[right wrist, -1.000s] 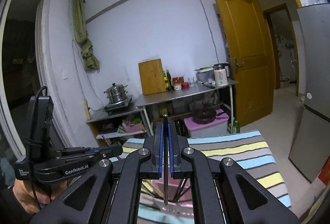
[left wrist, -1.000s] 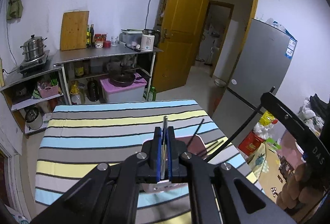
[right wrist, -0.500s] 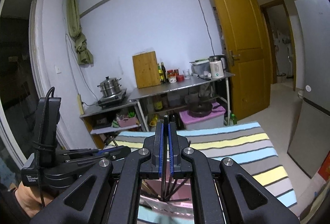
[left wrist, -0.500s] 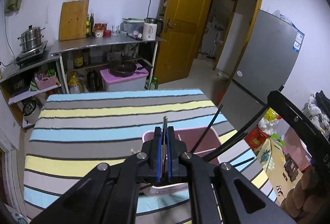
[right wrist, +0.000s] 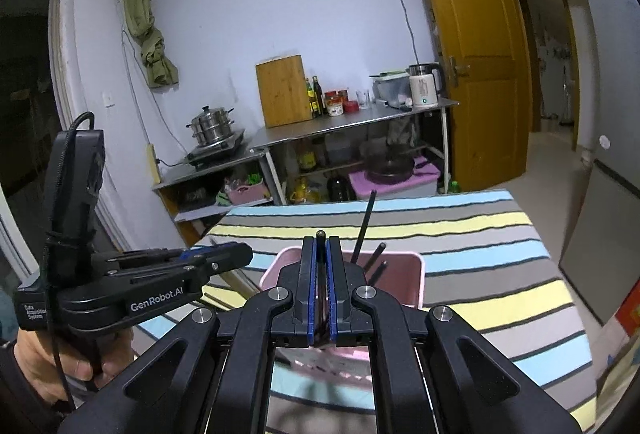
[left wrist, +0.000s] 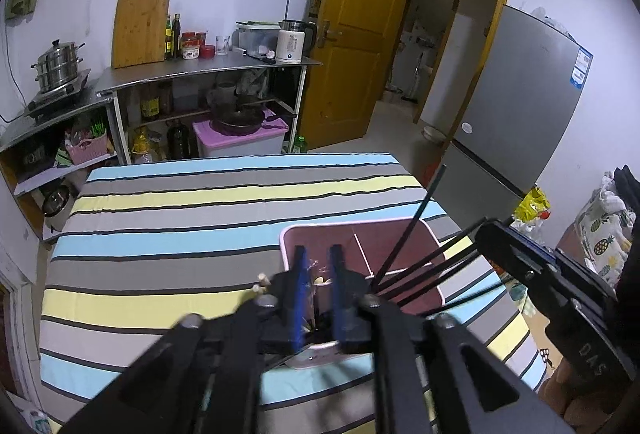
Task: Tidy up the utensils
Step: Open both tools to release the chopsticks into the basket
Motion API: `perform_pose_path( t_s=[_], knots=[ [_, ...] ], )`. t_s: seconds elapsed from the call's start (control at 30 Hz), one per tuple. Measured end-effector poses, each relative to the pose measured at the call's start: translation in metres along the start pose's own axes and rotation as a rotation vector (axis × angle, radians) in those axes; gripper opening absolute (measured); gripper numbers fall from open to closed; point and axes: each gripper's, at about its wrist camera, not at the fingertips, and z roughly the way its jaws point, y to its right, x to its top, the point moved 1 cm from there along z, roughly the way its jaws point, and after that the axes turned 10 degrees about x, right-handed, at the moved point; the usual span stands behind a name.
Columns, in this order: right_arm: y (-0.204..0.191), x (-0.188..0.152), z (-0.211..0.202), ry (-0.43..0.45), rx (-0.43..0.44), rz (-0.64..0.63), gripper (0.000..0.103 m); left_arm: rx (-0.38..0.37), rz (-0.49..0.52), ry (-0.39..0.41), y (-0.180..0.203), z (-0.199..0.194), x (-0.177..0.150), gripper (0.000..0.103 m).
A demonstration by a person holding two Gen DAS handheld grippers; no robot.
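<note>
A pink utensil holder (left wrist: 400, 230) with a divider stands on the striped table (left wrist: 200, 226); it also shows in the right wrist view (right wrist: 408, 262). Several black chopsticks (left wrist: 416, 230) lean out of its right compartment, also seen in the right wrist view (right wrist: 364, 226). My left gripper (left wrist: 318, 254) is open over the holder's left compartment, with nothing between its fingers. My right gripper (right wrist: 320, 242) is shut on a thin dark utensil (right wrist: 320, 234) above the holder's near side. Two pale stick ends (left wrist: 260, 282) show left of the left gripper.
A steel counter (left wrist: 200, 68) with a cutting board, bottles and a kettle (left wrist: 291, 46) stands past the table's far edge. A grey fridge (left wrist: 520, 106) and an open yellow door (left wrist: 360, 34) are at right. Bags lie on the floor at far right.
My left gripper has opened and the thin utensil it held is gone from its fingers. It has dropped closer over the holder. My right gripper stays shut on its utensil.
</note>
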Motion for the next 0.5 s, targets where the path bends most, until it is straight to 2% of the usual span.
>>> perform_pose_path(
  t_s=[0.03, 0.17, 0.5],
  knots=[
    [0.000, 0.000, -0.001, 0.000, 0.001, -0.001, 0.005, -0.004, -0.001, 0.002, 0.000, -0.001, 0.000, 0.027],
    [-0.002, 0.004, -0.009, 0.021, 0.003, -0.008, 0.010, -0.006, -0.012, 0.025, -0.002, -0.011, 0.000, 0.031],
    [-0.007, 0.008, -0.039, 0.065, 0.005, -0.004, 0.011, -0.007, -0.017, 0.086, -0.007, -0.048, 0.001, 0.036]
  ],
)
